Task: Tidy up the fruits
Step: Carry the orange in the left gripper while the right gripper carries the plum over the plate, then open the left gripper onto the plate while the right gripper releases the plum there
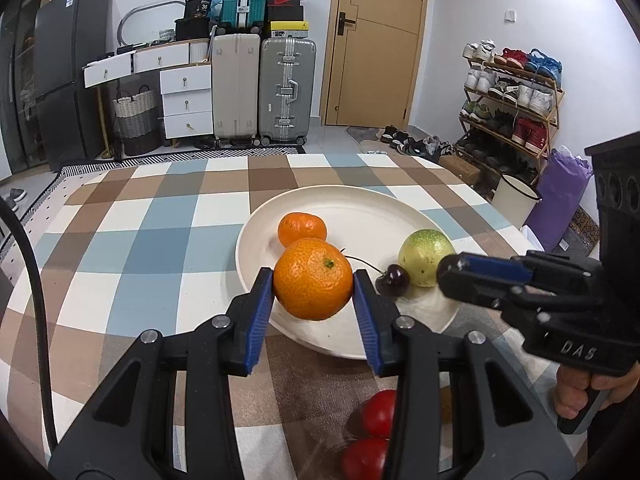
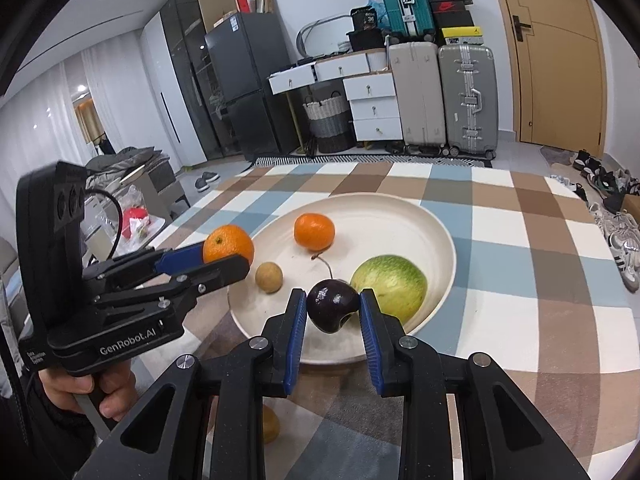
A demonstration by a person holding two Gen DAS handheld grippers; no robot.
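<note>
Left hand-held gripper [image 1: 313, 282] pinching a round orange mandarin [image 1: 313, 279], right hand-held gripper [image 2: 333, 306] pinching a dark cherry [image 2: 332, 306], both above the cream plate [image 2: 436, 224]. Early release risks fruit rolling onto the checked worktop [image 2: 520, 240].

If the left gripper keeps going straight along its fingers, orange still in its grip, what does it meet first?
Probably the smaller mandarin already lying on the white plate, which sits just beyond the held orange in the left gripper. Depth is unclear; angled down, it may reach the plate surface first.

Black claws [image 1: 313, 284], blue pads [image 1: 259, 312].
</note>
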